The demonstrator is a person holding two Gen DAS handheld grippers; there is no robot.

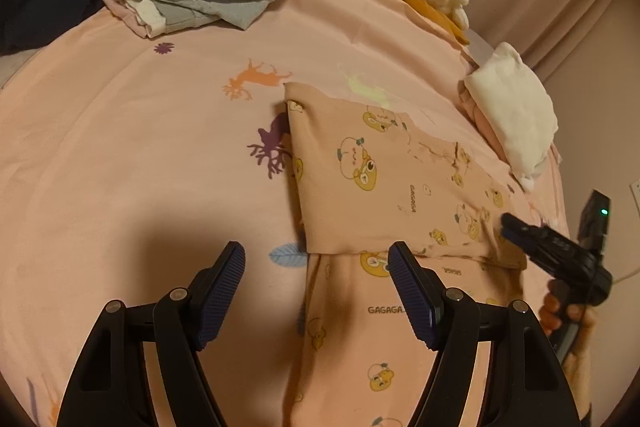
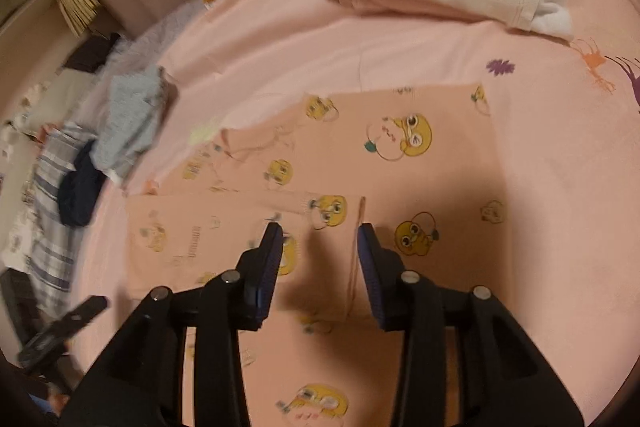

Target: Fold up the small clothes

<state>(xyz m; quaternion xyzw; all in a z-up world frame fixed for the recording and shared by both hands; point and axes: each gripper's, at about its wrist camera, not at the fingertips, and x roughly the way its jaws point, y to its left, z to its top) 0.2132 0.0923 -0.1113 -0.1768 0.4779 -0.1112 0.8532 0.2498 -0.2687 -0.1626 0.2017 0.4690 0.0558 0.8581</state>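
On pink bedsheet (image 1: 160, 147), peach garment (image 1: 360, 187) printed "GAGAGA", left gripper (image 1: 316, 259) and right gripper (image 2: 320, 231) both parted, empty.

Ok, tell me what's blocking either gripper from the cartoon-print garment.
Nothing visible. The cartoon-print garment lies flat on the pink bedsheet, directly under the open left gripper and the open right gripper. The folded white stack sits off to the side.

Both wrist views look steeply down, close over the same peach garment (image 1: 372, 179).
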